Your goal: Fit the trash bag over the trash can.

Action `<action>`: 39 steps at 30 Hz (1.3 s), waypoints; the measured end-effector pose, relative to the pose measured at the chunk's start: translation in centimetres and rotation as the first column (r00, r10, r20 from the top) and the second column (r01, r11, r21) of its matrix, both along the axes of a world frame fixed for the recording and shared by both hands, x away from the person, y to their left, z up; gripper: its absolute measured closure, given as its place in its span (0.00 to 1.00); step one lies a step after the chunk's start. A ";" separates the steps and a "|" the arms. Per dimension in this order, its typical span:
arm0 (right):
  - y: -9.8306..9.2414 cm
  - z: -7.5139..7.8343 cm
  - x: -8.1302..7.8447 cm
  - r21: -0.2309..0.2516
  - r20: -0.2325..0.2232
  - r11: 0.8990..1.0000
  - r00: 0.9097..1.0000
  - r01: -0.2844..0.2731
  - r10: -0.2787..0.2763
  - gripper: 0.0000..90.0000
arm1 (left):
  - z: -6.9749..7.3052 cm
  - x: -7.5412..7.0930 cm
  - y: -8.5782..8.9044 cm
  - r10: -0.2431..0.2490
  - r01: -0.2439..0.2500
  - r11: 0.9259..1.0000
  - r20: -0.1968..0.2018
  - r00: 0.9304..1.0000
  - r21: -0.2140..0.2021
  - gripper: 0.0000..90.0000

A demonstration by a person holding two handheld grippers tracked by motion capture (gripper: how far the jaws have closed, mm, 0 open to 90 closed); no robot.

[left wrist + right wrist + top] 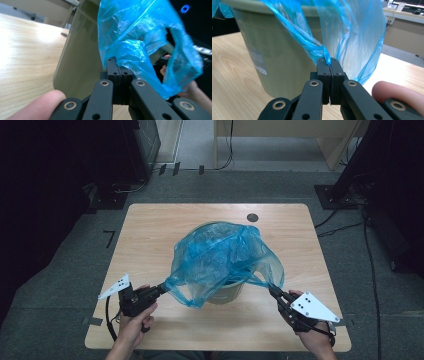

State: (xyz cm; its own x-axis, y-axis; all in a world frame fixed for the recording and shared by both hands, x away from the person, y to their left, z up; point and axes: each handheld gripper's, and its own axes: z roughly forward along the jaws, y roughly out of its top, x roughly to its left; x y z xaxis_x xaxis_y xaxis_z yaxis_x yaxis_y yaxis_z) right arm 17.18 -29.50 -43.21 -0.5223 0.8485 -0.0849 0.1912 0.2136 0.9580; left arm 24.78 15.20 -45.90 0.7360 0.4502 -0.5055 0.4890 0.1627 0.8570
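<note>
Firmly between both jaws, blue bag (220, 255)

Tabletop (150, 230): light wood grain, rounded corners, standing on grey carpet. Dark round grommet hole (252, 217) sitting at the far edge, right of centre. Olive-green bin (227, 291) standing directly on it, around the middle.

On the bench (150, 225) the bin (227, 292) stood near the middle, slightly toward my side. The bag (220, 255) lay draped over the bin's top. My left gripper (161, 290) sat left of the bin, my right gripper (274, 292) to its right, each touching a bag edge.
</note>
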 end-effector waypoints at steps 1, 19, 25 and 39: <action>0.1 -0.1 0.0 -0.011 -0.001 1.000 1.000 -0.001 0.001 1.00 | -0.1 0.0 -0.1 -0.007 0.007 1.000 0.002 1.000 0.003 1.00; -1.4 -1.7 0.6 -0.020 -0.068 0.997 0.995 0.070 -0.071 1.00 | -1.9 0.4 1.9 0.094 -0.090 0.992 -0.047 0.994 0.090 1.00; -1.2 -3.1 1.3 -0.110 -0.113 0.989 0.988 0.094 -0.107 1.00 | -3.6 1.5 2.3 0.141 -0.127 0.987 -0.146 0.979 0.104 1.00; -2.8 -1.4 -1.0 0.032 -0.018 0.976 0.976 -0.217 0.217 0.59 | -2.7 0.1 1.8 0.140 -0.140 0.986 0.007 0.990 0.088 0.74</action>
State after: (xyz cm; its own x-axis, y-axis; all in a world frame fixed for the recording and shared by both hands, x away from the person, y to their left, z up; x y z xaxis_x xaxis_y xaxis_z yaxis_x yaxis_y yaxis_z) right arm 16.13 -32.26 -44.65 -0.6957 0.7167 -0.0487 0.1636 0.2242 0.9607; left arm 24.84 17.02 -48.56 0.6629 0.5916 -0.4587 0.4657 0.1539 0.8715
